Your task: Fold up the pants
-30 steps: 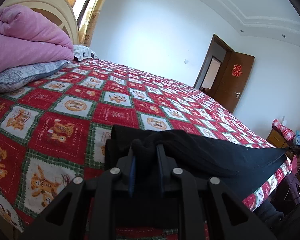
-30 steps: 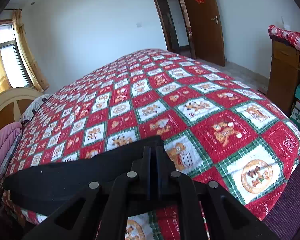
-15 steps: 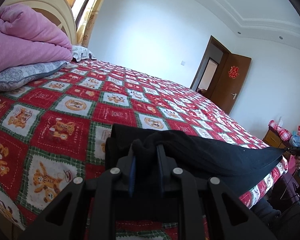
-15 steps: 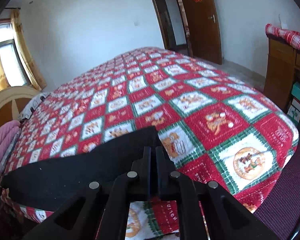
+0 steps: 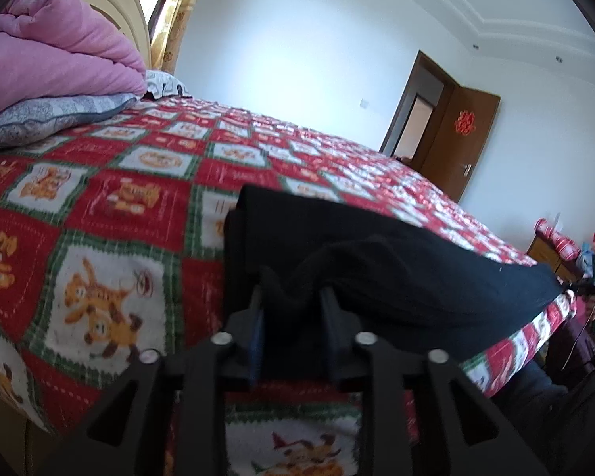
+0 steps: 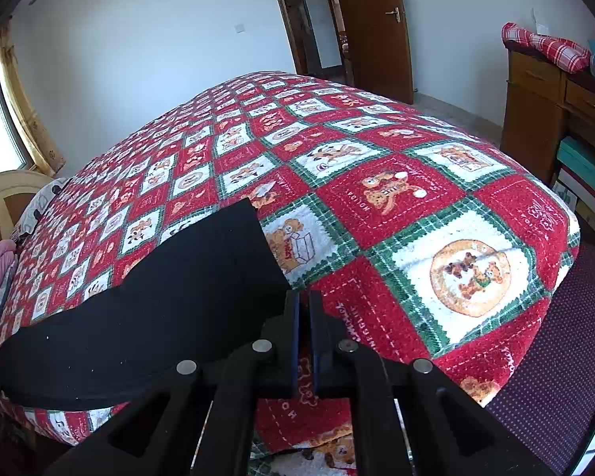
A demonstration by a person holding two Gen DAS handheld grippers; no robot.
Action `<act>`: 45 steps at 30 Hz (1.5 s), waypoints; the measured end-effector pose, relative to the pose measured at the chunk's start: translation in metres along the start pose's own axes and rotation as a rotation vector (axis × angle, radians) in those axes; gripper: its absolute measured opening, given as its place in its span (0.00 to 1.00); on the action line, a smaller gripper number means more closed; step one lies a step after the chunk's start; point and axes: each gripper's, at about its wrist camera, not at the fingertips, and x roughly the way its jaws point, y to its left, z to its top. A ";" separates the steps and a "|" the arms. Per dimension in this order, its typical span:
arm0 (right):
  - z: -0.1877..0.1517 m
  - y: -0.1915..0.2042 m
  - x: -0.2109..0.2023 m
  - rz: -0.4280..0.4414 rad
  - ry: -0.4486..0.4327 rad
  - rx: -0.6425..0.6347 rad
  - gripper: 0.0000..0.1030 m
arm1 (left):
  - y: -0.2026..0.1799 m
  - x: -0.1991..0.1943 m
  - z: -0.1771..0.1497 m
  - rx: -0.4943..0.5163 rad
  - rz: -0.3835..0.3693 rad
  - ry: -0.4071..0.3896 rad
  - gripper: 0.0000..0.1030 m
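A: Where are the black pants (image 5: pixel 396 269)?

B: Stretched along the near edge of the bed, on the red, green and white patchwork bedspread (image 5: pixel 111 206) printed with cartoon animals. In the left wrist view they run from a squared end near the middle of the frame off to the right, where the far corner tapers toward the bed's edge.

A: And the left gripper (image 5: pixel 291 317)?

B: Its jaws are opening. A bunched hump of the black cloth sits between them, though I cannot tell whether the pads press on it.

A: The right gripper (image 6: pixel 303 333)?

B: Clenched, the two fingers nearly touching. Through the thin slit between them only bedspread shows. The pants lie just to its left in that view; the fabric's lower edge meets the left finger's base, and I cannot tell whether any cloth is pinched.

A: How do the pants look from that side?

B: A flat dark panel with one sharp corner pointing up the bed, widening leftward and hanging slightly over the mattress edge.

A: Anything else around?

B: A folded pink quilt (image 5: pixel 55 63) on a grey pillow (image 5: pixel 47 121) by the headboard, a brown door (image 6: pixel 371 27) ajar, and a wooden cabinet (image 6: pixel 543 107) with a red checked cloth (image 6: pixel 547 45) on top.
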 end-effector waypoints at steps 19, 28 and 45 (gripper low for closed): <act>-0.013 0.083 -0.051 -0.104 -0.156 -0.203 0.07 | 0.031 -0.056 0.001 -0.029 0.101 -0.040 0.68; -0.082 0.255 -0.038 0.238 -0.071 -0.614 0.26 | -0.014 -0.008 0.010 -0.034 -0.029 0.067 0.64; -0.240 0.465 0.000 0.444 -0.094 -1.232 0.46 | -0.007 -0.010 0.015 -0.094 -0.068 0.066 0.13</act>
